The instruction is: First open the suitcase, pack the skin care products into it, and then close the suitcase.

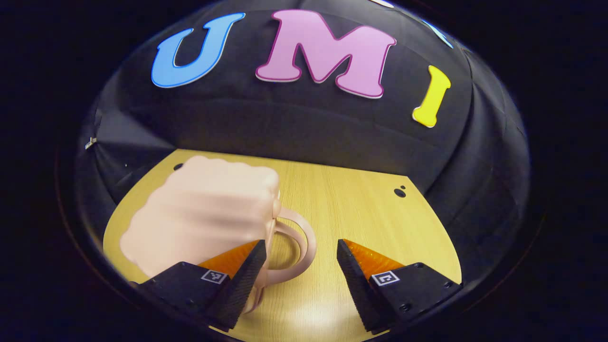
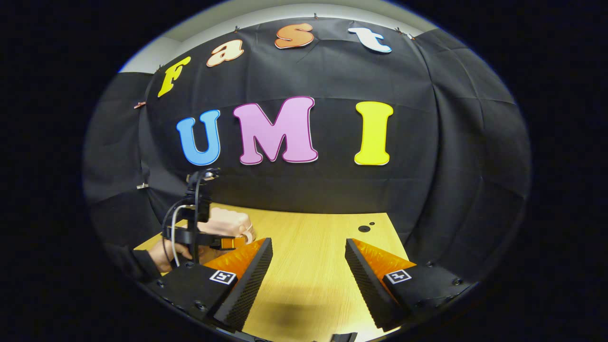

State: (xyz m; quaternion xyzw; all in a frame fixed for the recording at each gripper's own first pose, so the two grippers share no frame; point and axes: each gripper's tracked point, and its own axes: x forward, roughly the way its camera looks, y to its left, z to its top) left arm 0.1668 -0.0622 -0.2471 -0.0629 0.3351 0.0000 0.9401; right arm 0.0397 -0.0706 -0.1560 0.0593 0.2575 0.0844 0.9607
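My left claw (image 1: 300,266) is open over the wooden table (image 1: 351,213), and the pink suitcase (image 1: 204,218) sits just past it at ten o'clock, its handle (image 1: 297,247) between my fingers. My right claw (image 2: 308,270) is open too, with the suitcase (image 2: 228,223) far off at ten o'clock.

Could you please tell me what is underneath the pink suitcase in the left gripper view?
The pink suitcase rests on the wooden table, handle toward the open left gripper. The tabletop directly beneath it is covered and cannot be seen.
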